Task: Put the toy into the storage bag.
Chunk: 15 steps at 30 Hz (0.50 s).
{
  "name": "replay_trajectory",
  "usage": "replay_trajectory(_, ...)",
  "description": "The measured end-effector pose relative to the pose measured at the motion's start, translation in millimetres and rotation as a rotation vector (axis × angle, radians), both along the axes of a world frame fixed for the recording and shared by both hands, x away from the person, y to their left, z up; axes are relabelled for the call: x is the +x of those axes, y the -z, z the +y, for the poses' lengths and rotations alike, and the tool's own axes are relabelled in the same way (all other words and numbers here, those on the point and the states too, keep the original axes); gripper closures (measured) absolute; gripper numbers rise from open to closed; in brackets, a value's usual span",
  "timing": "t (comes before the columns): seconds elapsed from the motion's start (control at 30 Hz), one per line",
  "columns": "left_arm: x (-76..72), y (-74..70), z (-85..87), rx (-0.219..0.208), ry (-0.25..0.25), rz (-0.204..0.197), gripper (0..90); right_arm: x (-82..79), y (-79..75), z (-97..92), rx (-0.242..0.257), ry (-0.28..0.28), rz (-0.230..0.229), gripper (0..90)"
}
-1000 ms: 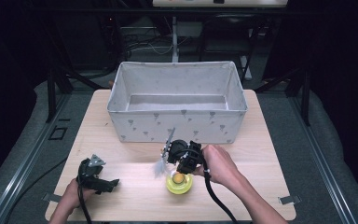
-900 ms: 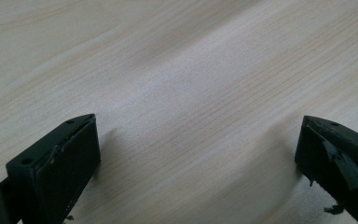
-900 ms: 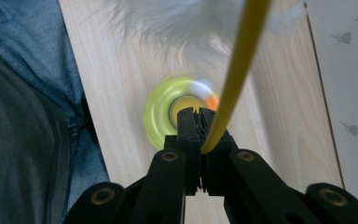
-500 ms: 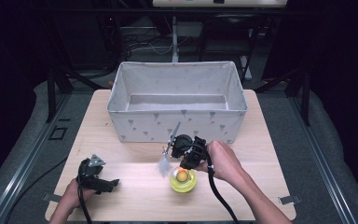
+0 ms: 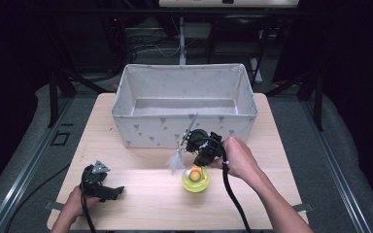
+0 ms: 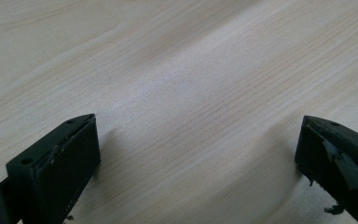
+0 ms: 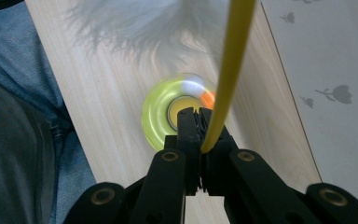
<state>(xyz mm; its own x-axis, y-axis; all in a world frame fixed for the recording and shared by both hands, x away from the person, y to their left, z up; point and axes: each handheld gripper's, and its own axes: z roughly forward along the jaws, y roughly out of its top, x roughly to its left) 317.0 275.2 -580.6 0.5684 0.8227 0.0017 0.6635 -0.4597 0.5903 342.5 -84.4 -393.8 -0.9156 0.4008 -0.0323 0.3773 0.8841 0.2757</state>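
Note:
My right gripper (image 5: 200, 160) hovers in front of the fabric box, its jaws shut on a thin yellow rod (image 7: 230, 60). In the right gripper view the gripper (image 7: 199, 116) points at a round yellow-green toy (image 7: 161, 116) with an orange ball (image 7: 208, 99). The same toy (image 5: 196, 179) sits just below the gripper in the high view. I cannot tell whether it touches the table. A white feather (image 5: 176, 162) hangs to the left of the gripper. My left gripper (image 5: 108, 190) rests at the table's front left, open, with bare wood between its fingers (image 6: 58, 168).
A large grey fabric box (image 5: 184, 128) with a small printed pattern stands at the back of the wooden table (image 5: 141, 204), close behind the right gripper. Its wall (image 7: 326, 70) shows at the right of the right gripper view. A person's jeans (image 7: 18, 93) show at that view's left.
The right gripper has moved to the right and a little toward the box, with the rod in it. The yellow toy and the feather moved along. The left gripper stayed put.

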Motion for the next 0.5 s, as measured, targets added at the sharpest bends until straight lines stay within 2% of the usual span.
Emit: replay_trajectory(0.5,0.0,0.0,0.1,0.000,0.001,-0.001,0.0,23.8,-12.5,-19.2,0.001,0.073,-0.001,87.9)
